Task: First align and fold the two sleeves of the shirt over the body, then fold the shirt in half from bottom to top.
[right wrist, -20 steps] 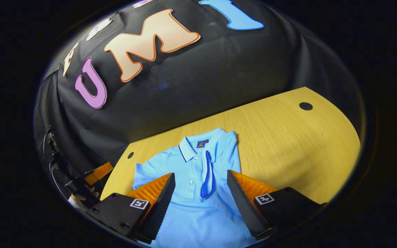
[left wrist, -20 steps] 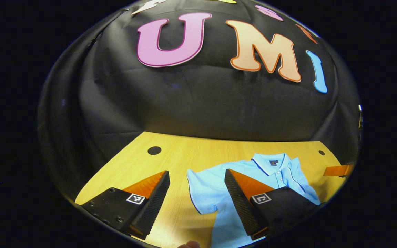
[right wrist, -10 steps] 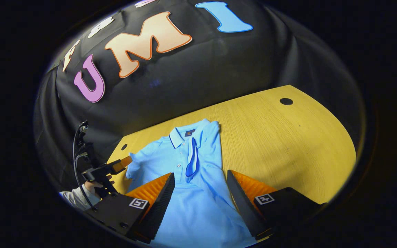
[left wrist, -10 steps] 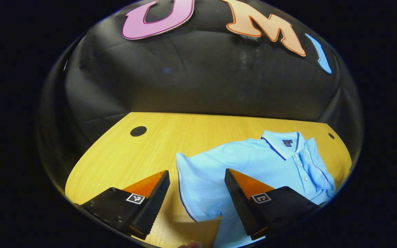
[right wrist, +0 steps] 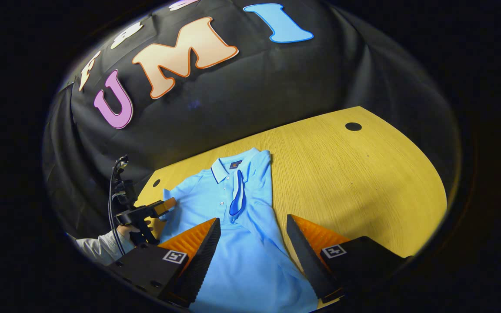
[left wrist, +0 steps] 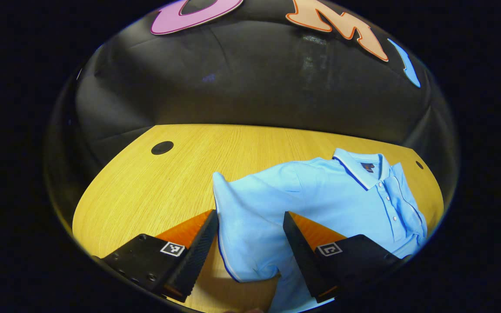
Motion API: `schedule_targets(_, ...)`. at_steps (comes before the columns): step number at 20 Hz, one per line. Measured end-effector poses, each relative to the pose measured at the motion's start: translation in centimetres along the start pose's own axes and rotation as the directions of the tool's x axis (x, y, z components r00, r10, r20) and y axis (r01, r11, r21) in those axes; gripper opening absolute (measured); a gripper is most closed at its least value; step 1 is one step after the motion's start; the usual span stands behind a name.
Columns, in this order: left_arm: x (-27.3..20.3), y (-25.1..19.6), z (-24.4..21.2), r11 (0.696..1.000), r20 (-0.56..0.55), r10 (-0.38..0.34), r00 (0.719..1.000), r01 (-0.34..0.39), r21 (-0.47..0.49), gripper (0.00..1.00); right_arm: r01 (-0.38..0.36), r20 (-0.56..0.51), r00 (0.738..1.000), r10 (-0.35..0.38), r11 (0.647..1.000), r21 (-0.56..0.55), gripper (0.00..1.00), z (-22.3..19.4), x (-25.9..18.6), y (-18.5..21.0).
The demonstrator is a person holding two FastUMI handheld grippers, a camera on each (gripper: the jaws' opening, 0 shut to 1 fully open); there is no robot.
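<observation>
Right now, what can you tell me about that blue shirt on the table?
The shirt is a light blue short-sleeved polo of soft knit-looking cloth, with a dark-edged collar, a small dark neck label and a buttoned placket. It lies face up on the wooden table. One sleeve is already folded over the chest; the other is spread out flat, with the open left gripper poised around it.

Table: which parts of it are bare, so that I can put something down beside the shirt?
The table is bare on the shirt's folded-sleeve side, out to the round hole. In the left gripper view, bare wood also lies beyond the spread sleeve, toward another hole. It is crowded at that sleeve, where the left gripper straddles its edge.
</observation>
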State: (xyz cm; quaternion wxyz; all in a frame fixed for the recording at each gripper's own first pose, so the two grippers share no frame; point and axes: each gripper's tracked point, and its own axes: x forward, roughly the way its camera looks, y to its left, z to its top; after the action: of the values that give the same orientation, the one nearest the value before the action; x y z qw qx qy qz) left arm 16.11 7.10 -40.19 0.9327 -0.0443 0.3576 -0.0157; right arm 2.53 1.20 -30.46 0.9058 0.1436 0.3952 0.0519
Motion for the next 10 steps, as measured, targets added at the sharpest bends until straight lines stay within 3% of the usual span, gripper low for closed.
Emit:
schedule_targets(3, -0.1, -1.2, 0.0, 1.0, -0.006, -0.029, 1.0, 0.029, 0.002, 0.59, 0.002, -0.004, 1.0, -0.002, 1.0, 0.007, 0.97, -0.3, -0.2, -0.6)
schedule_targets(5, -0.2, -2.1, 0.3, 0.997, 0.004, -0.069, 0.998, 0.069, -0.016, 0.25, 0.001, -0.002, 1.0, -0.001, 1.0, 0.002, 0.97, -0.3, -0.5, -0.5)
schedule_targets(7, -0.1, -2.1, 0.4, 0.999, 0.002, -0.045, 0.999, 0.045, -0.019, 0.02, -0.001, 0.005, 1.0, 0.001, 1.0, -0.007, 0.97, -0.3, -0.8, -0.5)
schedule_targets(10, -1.2, -3.3, 1.8, 0.999, 0.017, -0.035, 0.999, 0.035, -0.013, 0.0, -0.003, 0.018, 1.0, 0.003, 1.0, -0.012, 0.97, 0.0, -1.7, -0.8)
